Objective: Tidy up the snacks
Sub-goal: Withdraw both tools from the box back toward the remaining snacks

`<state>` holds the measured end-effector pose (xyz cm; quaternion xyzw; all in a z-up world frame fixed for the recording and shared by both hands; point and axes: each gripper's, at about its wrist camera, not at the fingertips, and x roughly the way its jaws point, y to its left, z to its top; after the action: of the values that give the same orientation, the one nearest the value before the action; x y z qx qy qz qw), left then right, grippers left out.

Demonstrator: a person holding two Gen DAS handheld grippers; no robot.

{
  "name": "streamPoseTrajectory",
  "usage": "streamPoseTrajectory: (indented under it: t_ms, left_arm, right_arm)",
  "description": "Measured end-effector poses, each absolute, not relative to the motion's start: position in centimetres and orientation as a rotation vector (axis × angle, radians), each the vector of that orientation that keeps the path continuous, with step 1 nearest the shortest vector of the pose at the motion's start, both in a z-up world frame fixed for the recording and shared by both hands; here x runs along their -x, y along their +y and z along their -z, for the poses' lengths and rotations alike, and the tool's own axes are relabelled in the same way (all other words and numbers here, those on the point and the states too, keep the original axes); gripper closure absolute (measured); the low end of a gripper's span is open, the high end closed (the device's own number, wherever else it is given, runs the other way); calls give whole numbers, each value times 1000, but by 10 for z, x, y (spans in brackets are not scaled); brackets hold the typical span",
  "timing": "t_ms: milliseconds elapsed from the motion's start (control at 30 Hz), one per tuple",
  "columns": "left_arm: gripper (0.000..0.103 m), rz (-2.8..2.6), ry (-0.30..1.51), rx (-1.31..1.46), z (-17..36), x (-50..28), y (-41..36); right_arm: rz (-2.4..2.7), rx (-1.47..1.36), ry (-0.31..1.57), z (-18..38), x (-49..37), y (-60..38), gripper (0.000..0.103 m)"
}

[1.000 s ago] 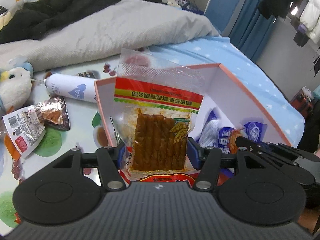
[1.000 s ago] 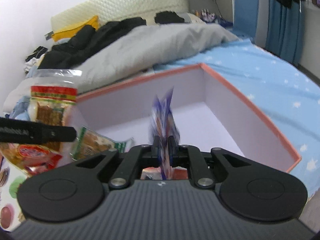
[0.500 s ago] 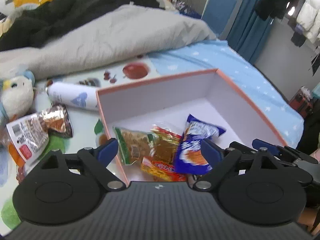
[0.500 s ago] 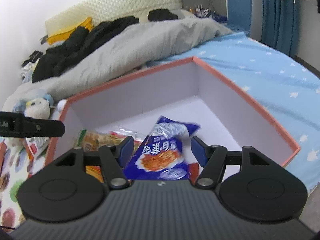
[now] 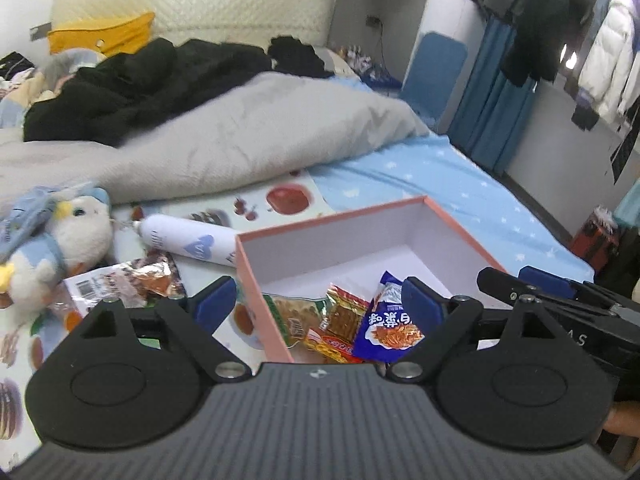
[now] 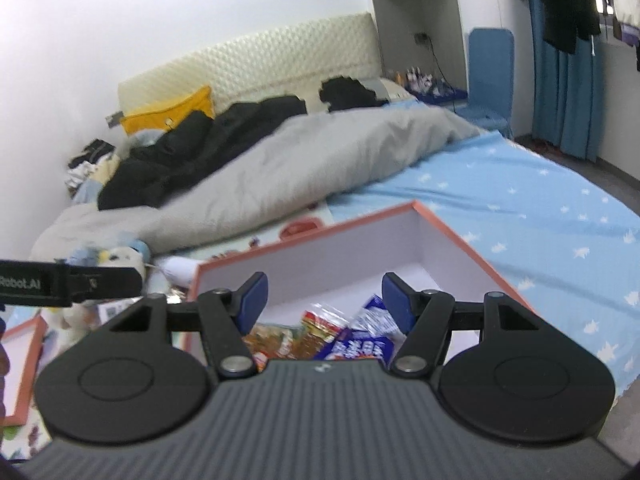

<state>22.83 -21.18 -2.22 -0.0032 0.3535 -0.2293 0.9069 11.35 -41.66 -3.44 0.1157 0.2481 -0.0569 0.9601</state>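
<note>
A pink-rimmed white box [image 5: 460, 228] sits on the bed; it also shows in the right wrist view [image 6: 448, 232]. In its near corner lie a blue snack packet [image 5: 386, 330], a red-and-brown spicy strip packet [image 5: 340, 320] and a green-edged packet [image 5: 298, 318]; the blue packet [image 6: 360, 346] shows in the right wrist view too. My left gripper [image 5: 318, 304] is open and empty above the box's near left corner. My right gripper [image 6: 322, 300] is open and empty above the same snacks. A foil snack packet [image 5: 120, 284] lies outside the box on the left.
A white bottle [image 5: 188, 242] lies left of the box, beside a plush toy [image 5: 60, 240]. A grey duvet [image 5: 240, 140] and black clothes [image 5: 140, 84] cover the bed behind. The box lid [image 6: 24, 360] lies at the far left in the right wrist view.
Both grippers opened and let go of their packets, which now lie in the box. Both grippers have since pulled up and back from the box.
</note>
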Motion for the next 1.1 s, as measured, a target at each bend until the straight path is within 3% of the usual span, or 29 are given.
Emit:
streamPoseTrajectory:
  t_ms: [500, 1100]
  left_arm:
    - [11, 372, 633, 75, -13, -174, -117]
    - [11, 286, 664, 63, 28, -118, -32]
  right_arm:
    - [-32, -205, 430, -1, -86, -348, 38]
    - [-145, -212, 502, 30, -64, -267, 38]
